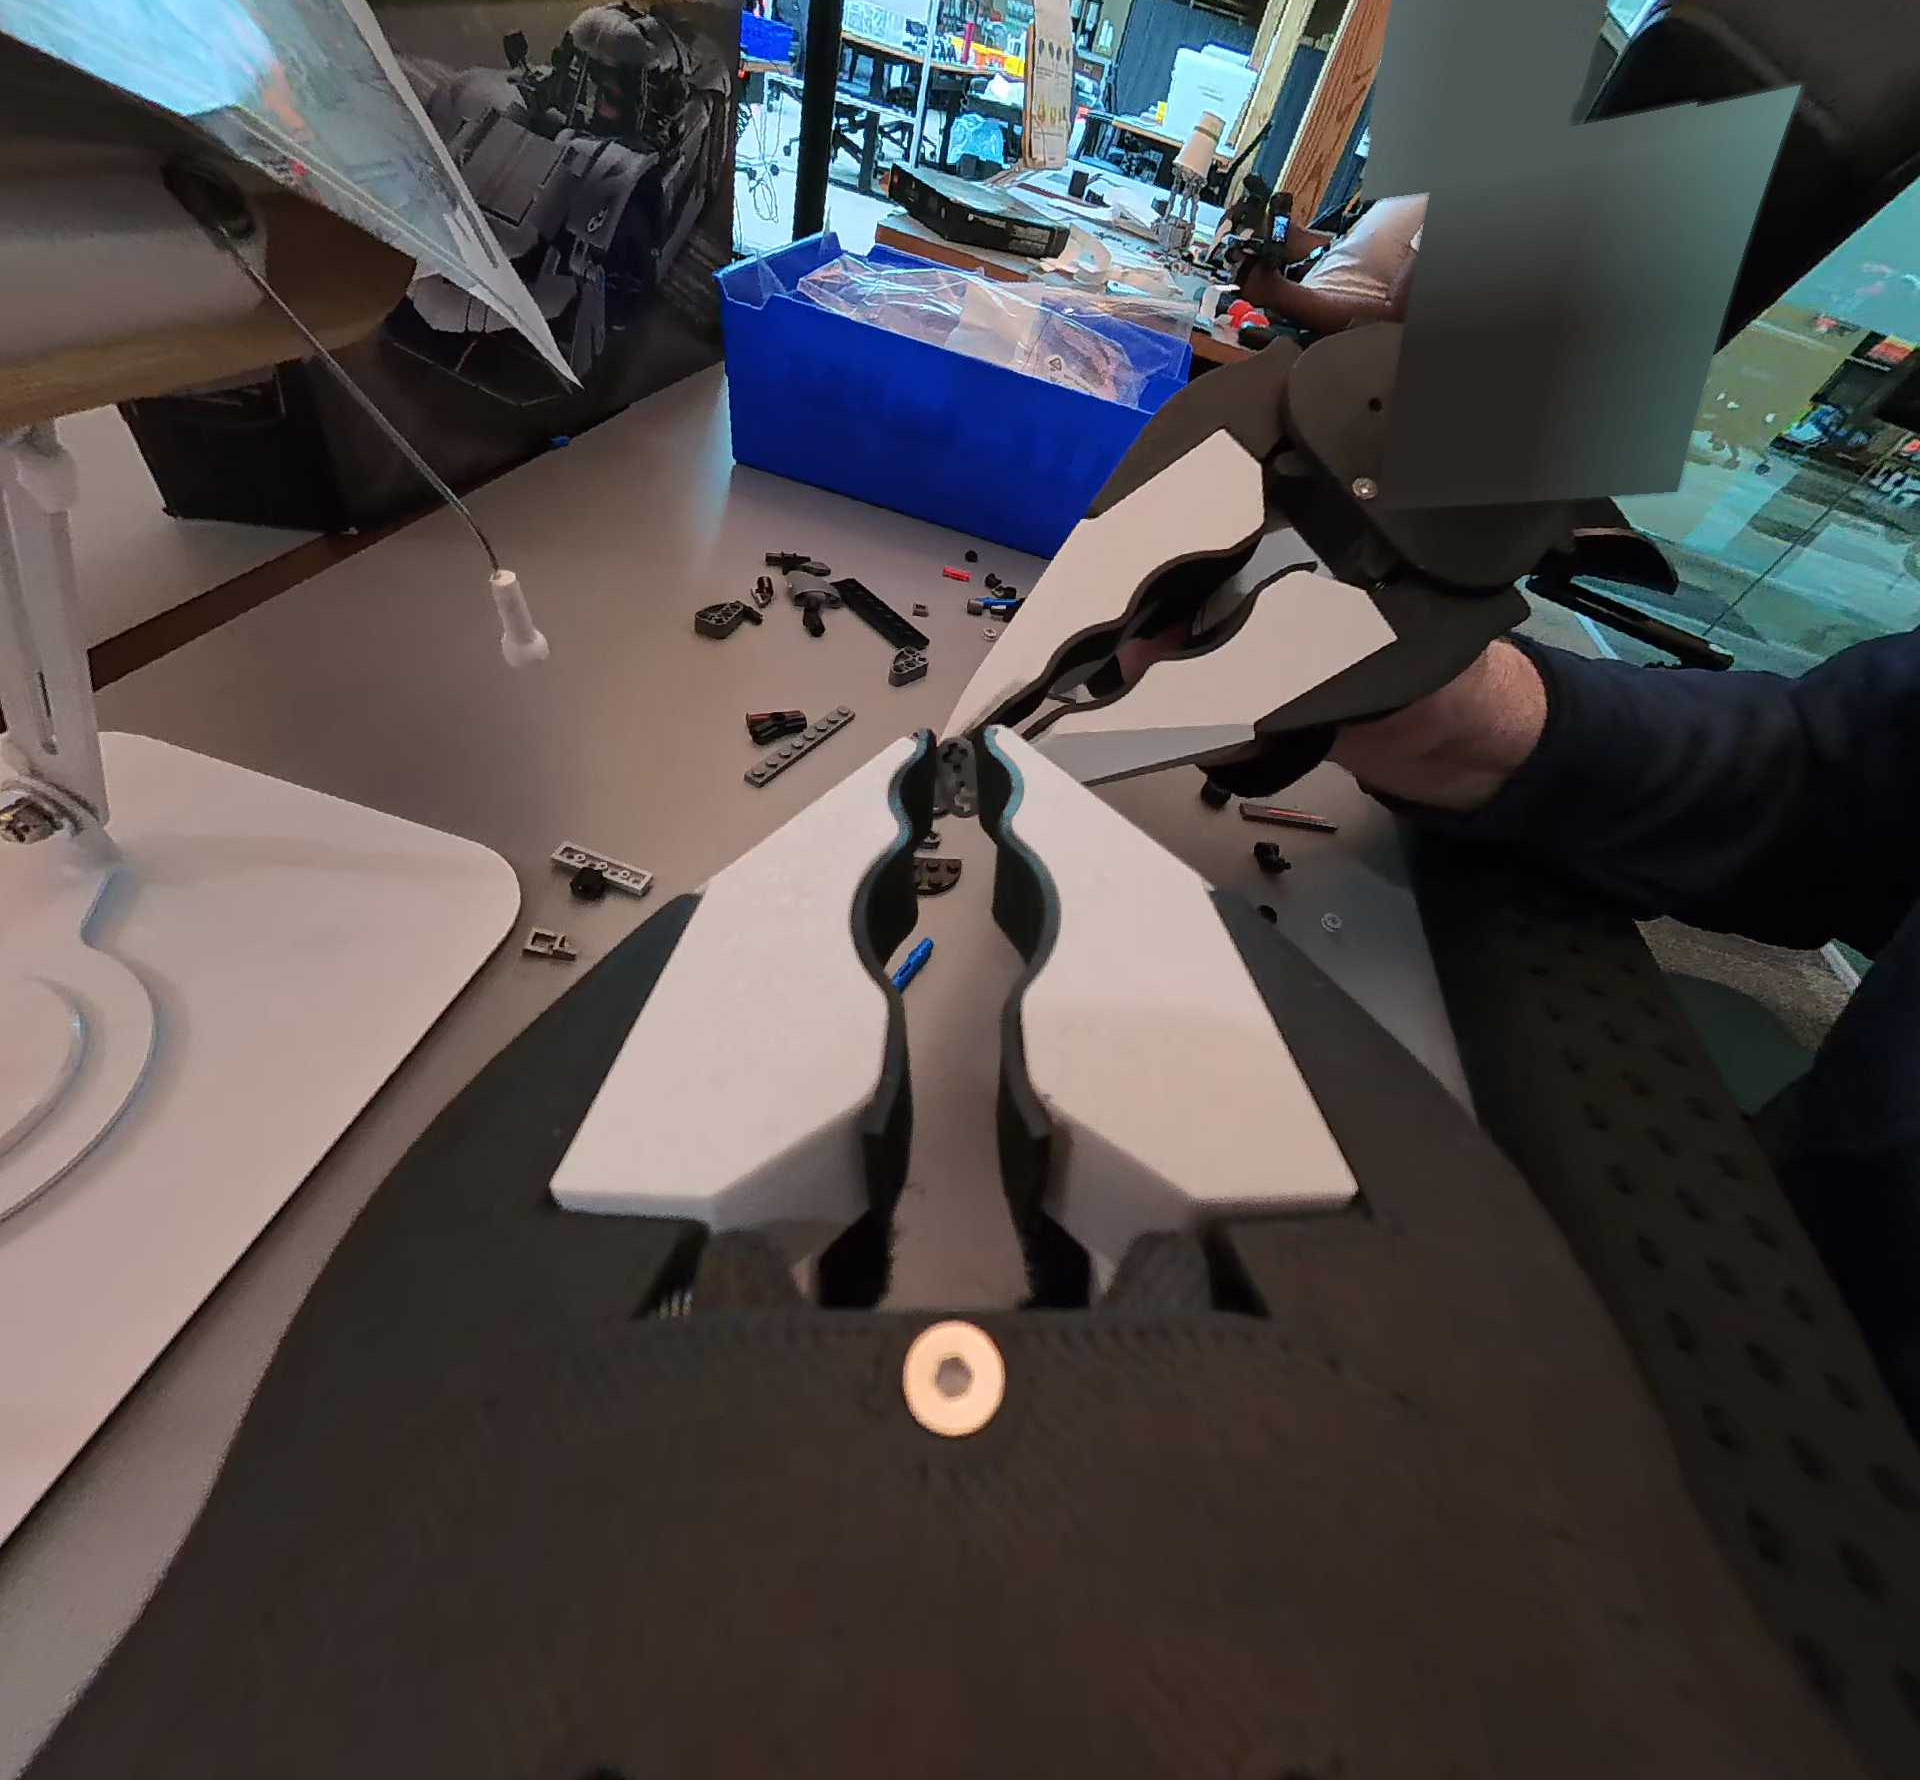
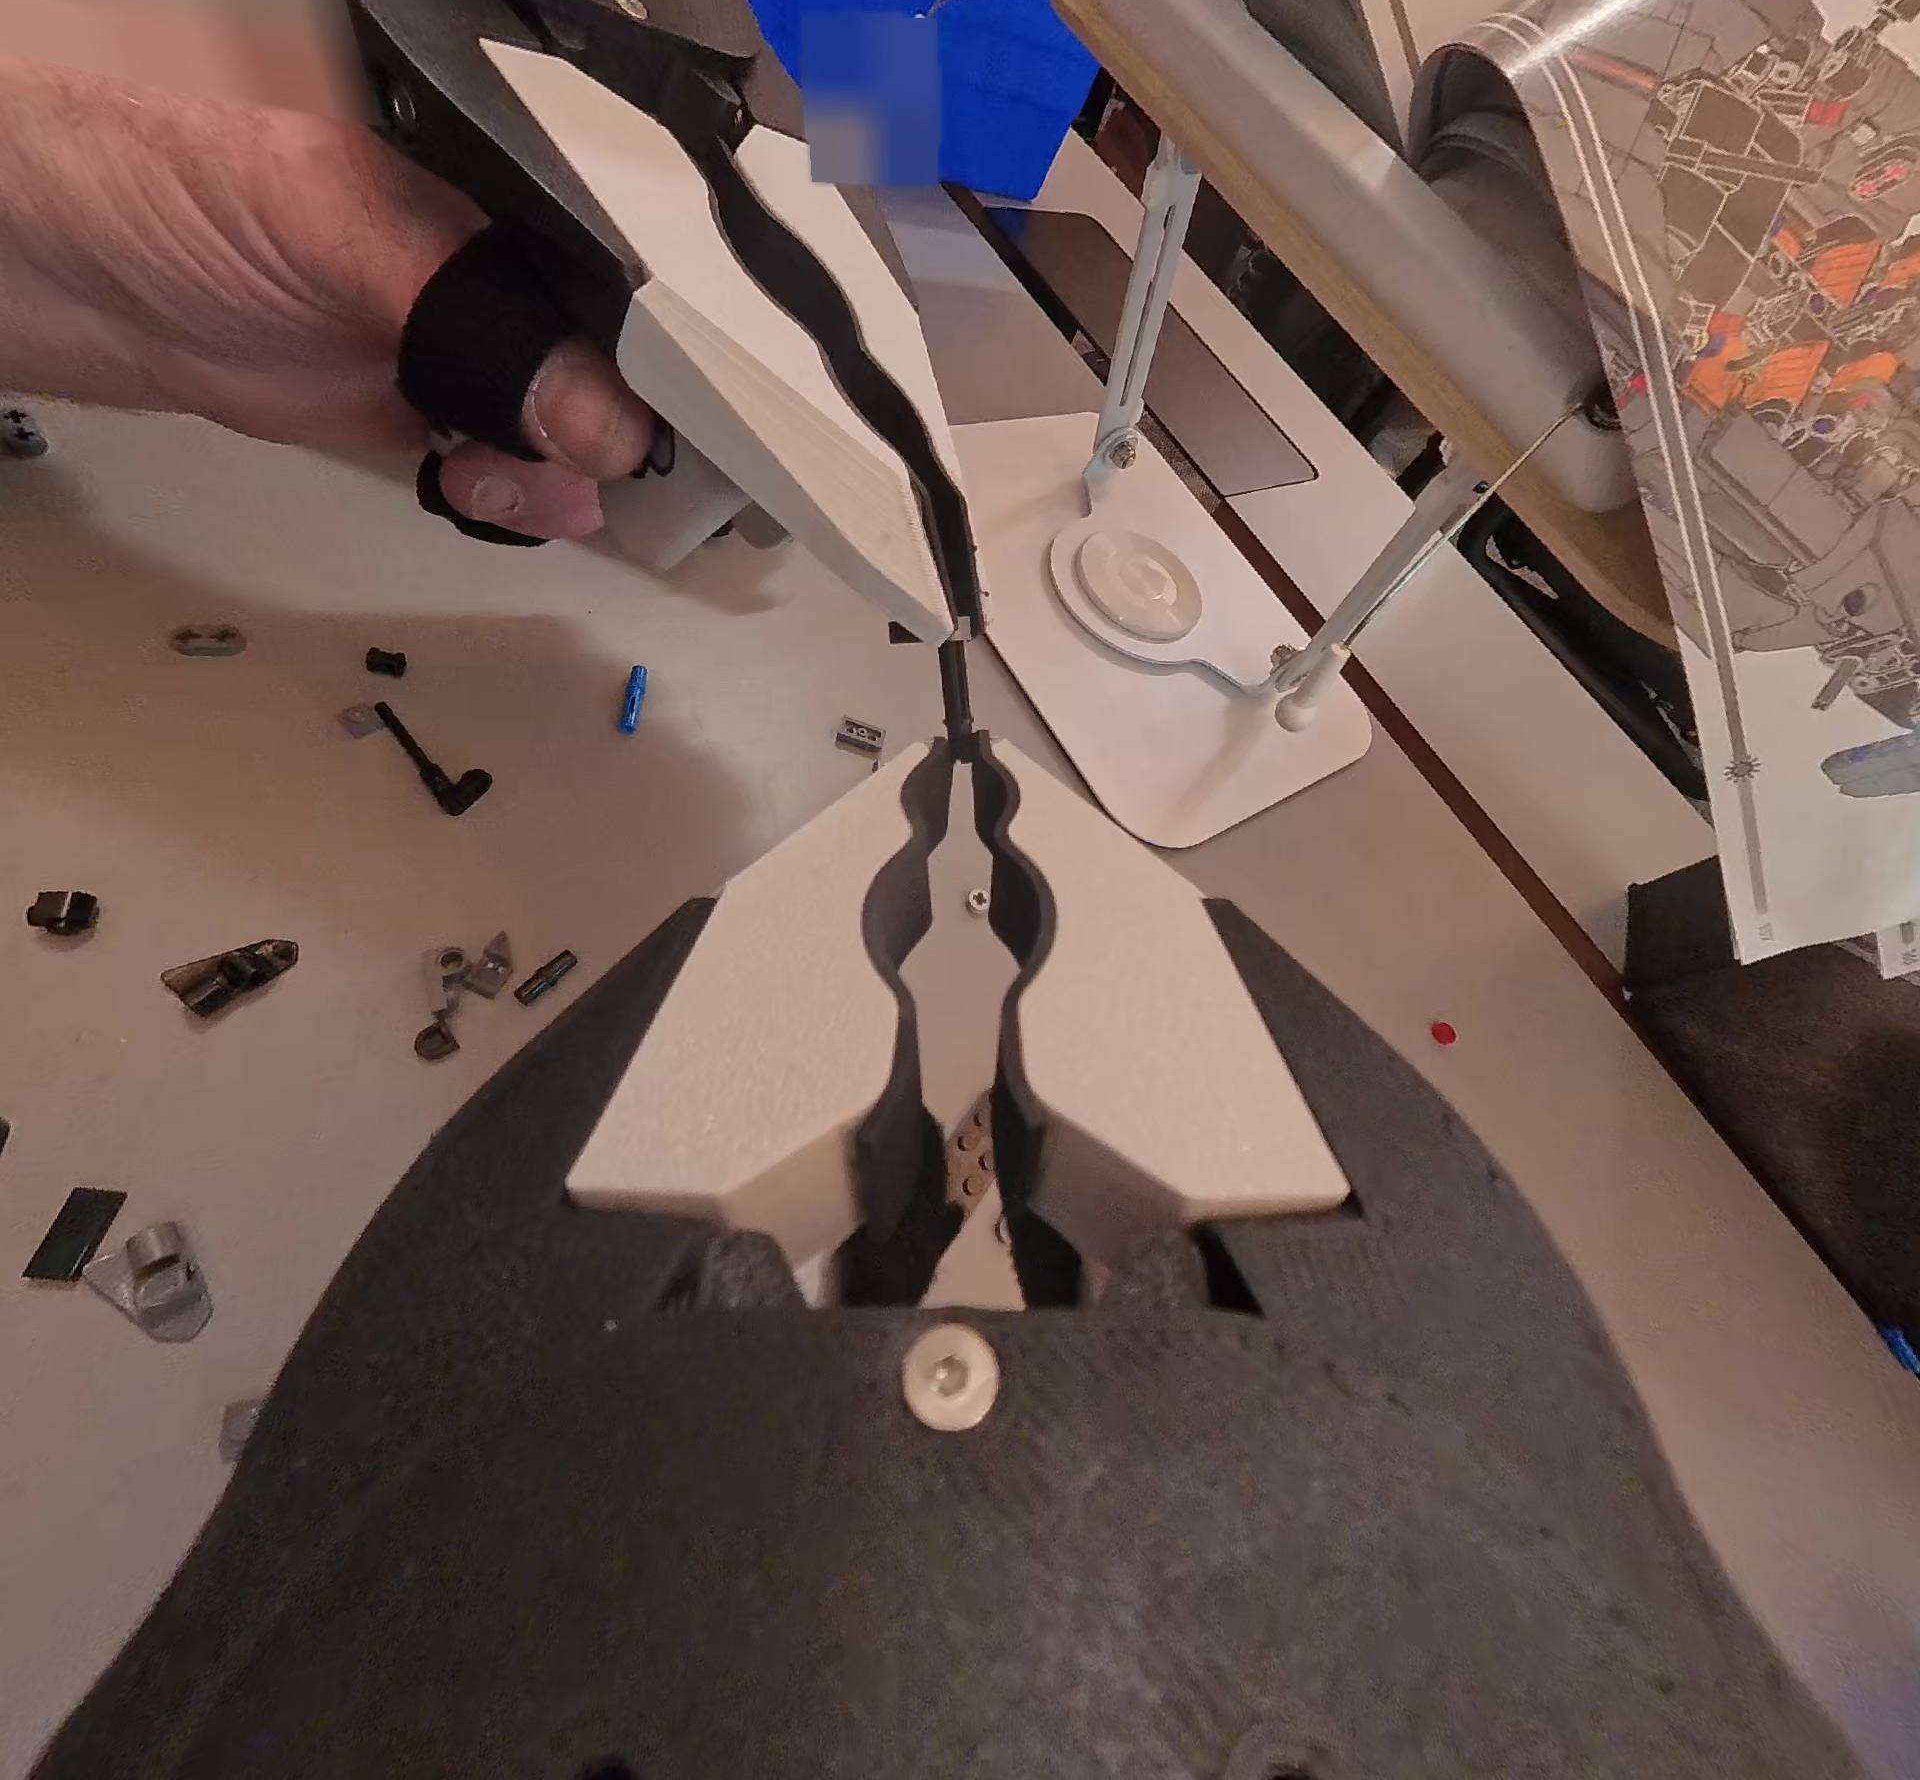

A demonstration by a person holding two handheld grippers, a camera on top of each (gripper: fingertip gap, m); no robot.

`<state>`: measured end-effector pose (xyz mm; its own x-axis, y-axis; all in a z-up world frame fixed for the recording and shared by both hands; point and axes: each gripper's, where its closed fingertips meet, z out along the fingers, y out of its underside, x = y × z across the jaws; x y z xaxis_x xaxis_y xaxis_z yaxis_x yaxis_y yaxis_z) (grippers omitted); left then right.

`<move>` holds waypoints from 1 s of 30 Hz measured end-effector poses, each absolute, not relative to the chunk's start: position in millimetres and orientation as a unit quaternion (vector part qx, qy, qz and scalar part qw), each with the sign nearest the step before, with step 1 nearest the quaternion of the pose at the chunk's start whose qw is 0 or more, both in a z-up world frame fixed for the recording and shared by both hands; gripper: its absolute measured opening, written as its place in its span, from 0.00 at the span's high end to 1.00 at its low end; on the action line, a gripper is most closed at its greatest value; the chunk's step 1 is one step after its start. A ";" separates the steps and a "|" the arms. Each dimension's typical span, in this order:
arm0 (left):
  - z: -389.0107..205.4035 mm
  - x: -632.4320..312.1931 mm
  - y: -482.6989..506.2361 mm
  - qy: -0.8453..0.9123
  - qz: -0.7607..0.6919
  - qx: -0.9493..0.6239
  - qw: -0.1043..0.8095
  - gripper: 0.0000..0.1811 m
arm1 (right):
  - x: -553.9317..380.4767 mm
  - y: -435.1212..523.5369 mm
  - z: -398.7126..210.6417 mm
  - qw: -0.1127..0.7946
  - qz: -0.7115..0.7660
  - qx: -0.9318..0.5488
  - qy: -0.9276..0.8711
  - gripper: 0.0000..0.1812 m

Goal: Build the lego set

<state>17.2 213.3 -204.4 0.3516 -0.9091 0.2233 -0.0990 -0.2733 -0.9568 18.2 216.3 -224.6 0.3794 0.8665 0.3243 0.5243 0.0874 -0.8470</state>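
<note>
The left gripper (image 1: 954, 762) is pinching a small dark grey lego piece (image 1: 954, 780) with holes between its fingertips, held just above the grey worktop (image 1: 623, 691). The right gripper (image 2: 964, 751) comes in tip to tip with it, its fingers pressed together on a thin black lego pin (image 2: 956, 691); from the right wrist view the pin runs straight from one gripper's tips to the other's, so both appear to grip the same small assembly, though the join itself is too small to make out clearly. A bare hand (image 2: 312, 276) with a black finger sleeve holds the left gripper, and a hand in a dark sleeve (image 1: 1455, 722) holds the right one.

Loose lego parts lie scattered on the worktop around the grippers: a long dark grey studded plate (image 1: 800, 743), a black beam with holes (image 1: 883, 613), a light grey plate (image 1: 603, 868), a blue pin (image 2: 632, 697) and a black axle piece (image 2: 426, 759). Beyond them stands a blue bin (image 1: 935, 442) holding clear plastic bags (image 1: 997, 307). To the left, a white stand (image 1: 260, 951) props up an open instruction booklet (image 2: 1787, 276), with the set's box (image 1: 561, 141) upright behind it.
</note>
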 end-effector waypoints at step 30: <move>-193.6 20.5 208.5 0.437 -0.325 -0.644 0.537 0.98 | 18.7 213.7 -197.8 0.501 0.358 -0.653 -0.441 0.87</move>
